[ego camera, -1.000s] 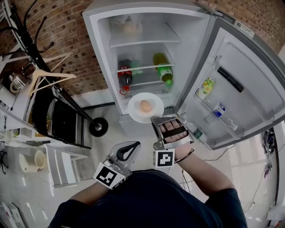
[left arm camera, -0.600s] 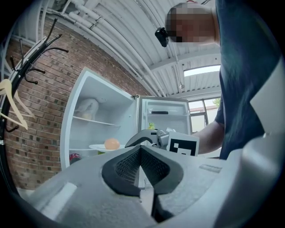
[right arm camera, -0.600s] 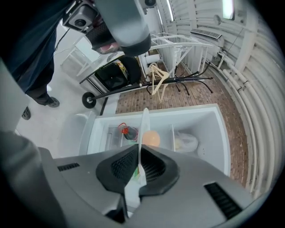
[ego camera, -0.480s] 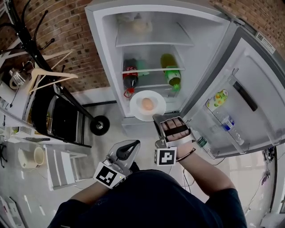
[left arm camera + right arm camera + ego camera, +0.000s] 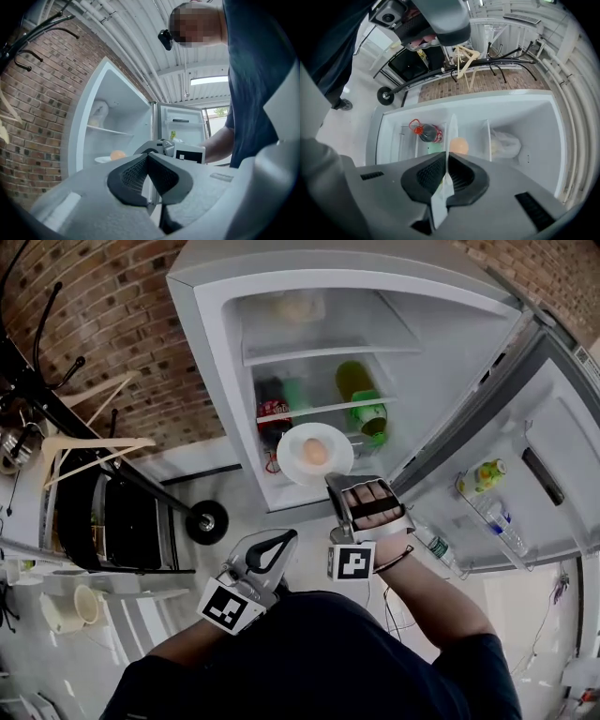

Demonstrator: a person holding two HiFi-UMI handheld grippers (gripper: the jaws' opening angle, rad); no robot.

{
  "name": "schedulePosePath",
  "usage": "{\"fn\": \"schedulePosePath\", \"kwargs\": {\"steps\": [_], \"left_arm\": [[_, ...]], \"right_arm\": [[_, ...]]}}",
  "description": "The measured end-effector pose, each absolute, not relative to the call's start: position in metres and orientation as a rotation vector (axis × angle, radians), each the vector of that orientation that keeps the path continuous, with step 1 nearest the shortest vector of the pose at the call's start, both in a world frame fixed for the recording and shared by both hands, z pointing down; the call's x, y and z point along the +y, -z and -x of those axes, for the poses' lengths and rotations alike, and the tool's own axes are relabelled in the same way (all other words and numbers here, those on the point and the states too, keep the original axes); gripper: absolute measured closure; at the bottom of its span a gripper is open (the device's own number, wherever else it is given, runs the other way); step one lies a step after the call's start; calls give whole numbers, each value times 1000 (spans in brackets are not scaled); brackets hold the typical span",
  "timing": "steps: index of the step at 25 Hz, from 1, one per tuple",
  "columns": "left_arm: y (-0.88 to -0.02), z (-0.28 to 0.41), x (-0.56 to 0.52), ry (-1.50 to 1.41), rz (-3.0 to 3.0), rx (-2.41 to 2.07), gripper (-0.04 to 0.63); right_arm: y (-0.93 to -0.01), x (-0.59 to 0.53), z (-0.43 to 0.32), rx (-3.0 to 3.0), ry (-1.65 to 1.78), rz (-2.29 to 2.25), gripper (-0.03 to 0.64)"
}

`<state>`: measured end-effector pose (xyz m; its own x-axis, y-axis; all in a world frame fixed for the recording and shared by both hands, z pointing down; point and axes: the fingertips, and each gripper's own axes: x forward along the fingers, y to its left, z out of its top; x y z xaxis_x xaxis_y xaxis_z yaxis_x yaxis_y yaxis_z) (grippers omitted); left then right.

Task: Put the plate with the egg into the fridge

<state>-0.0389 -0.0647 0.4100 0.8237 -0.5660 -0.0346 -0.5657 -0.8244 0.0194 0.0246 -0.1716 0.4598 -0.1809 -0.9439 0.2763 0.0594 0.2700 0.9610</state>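
My right gripper (image 5: 330,481) pinches the white plate (image 5: 292,457) by its near rim, with the egg (image 5: 316,452) on top. The plate hangs at the fridge (image 5: 220,381) mouth, with the interior straight ahead. My left gripper (image 5: 279,542) is closed and empty.

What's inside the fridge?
In the fridge: a pale bag on the top shelf, a dark soda bottle and a green bottle below. The plate with the egg, clamped in the right gripper, covers what's lower down.
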Motion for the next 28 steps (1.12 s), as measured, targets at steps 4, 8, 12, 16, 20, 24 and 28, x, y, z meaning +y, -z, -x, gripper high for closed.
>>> {"fn": "schedulePosePath", "kwargs": {"steps": [4,8,12,16,20,24,28], "left_arm": [[-412,54,-88,47,-3005,-884,591],[-413,56,-103,54,-2995,-870,591],[-414,53,-114,50,-2989,-904,591],[-411,50,-121,50,-2975,-965,591],[-407,48,-129,47,-2966,-1021,591],[-406,46,-134,58,-2955,-1077,591],[-404,43,-138,73,-2950,-1110,591]], "right_arm": [[-463,-203,-20,-1408,1113,-903,595],[-470,-224,-17,-1402,1090,-893,595],[-474,-243,-14,-1410,1116,-873,595],[-477,-262,-11,-1426,1147,-847,595],[-480,-277,-10,-1447,1148,-820,595],[-485,-290,-8,-1462,1168,-799,595],[-491,-303,-9,-1463,1172,-782,595]]}}
